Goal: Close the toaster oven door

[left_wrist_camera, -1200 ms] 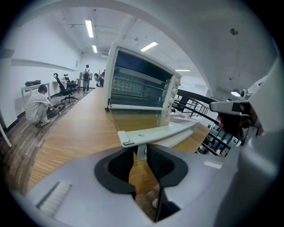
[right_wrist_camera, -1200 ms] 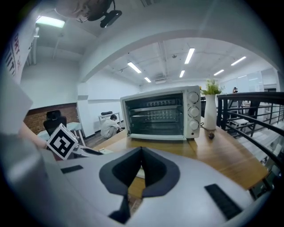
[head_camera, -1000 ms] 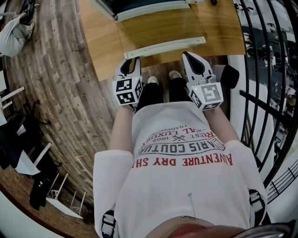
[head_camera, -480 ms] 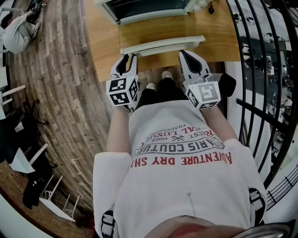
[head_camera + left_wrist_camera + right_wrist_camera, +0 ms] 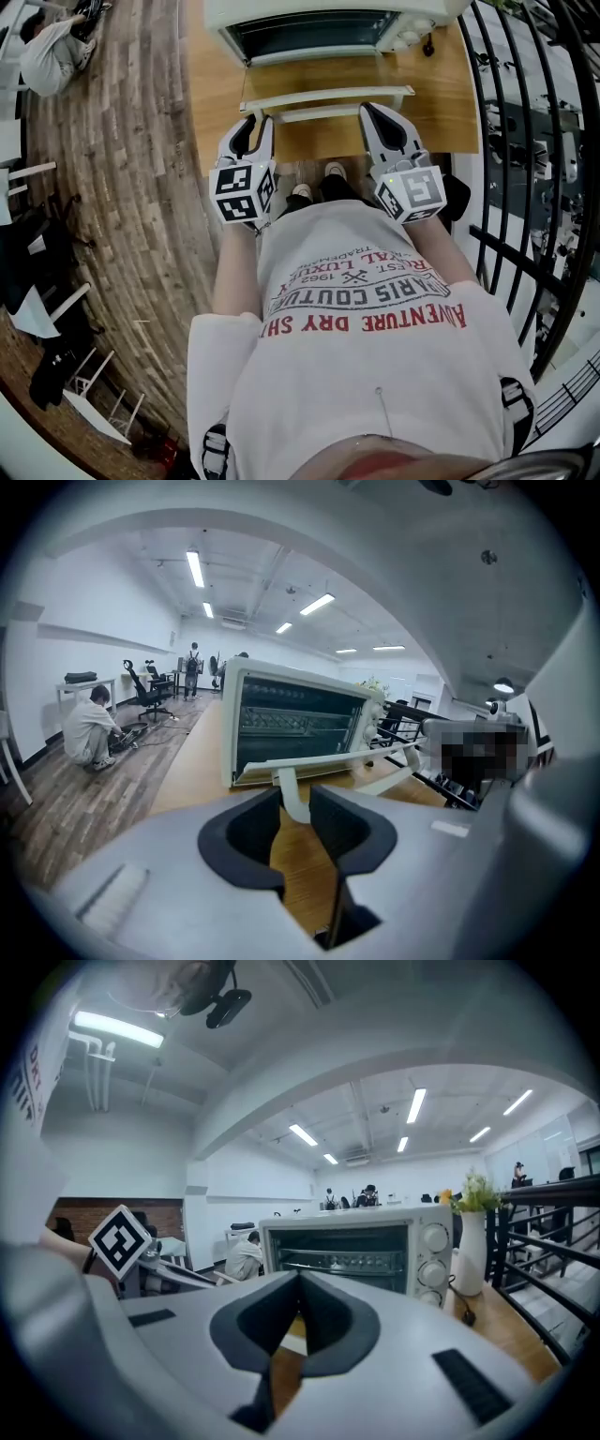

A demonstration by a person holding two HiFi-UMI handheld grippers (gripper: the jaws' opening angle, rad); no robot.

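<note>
The white toaster oven (image 5: 319, 28) stands on the wooden table (image 5: 216, 94) with its door (image 5: 328, 97) dropped flat toward me. The door's pale handle bar (image 5: 319, 113) runs along its near edge. My left gripper (image 5: 258, 122) is at the handle's left end, jaws apart. In the left gripper view the handle's left post (image 5: 292, 799) shows in the gap of the left gripper (image 5: 295, 803), and no pad visibly presses on it. My right gripper (image 5: 368, 110) sits by the handle's right end. The right gripper (image 5: 299, 1279) has its tips together, holding nothing, with the oven (image 5: 356, 1251) ahead.
A black railing (image 5: 525, 141) runs along the right side. A white vase with flowers (image 5: 469, 1251) and a cord stand right of the oven. A person crouches on the wood floor at far left (image 5: 52, 52). Chairs stand at the left edge (image 5: 28, 178).
The view has shifted, so more of the oven shows at the top. Both grippers now lie closer to the door's handle than a second ago. The jaws look the same.
</note>
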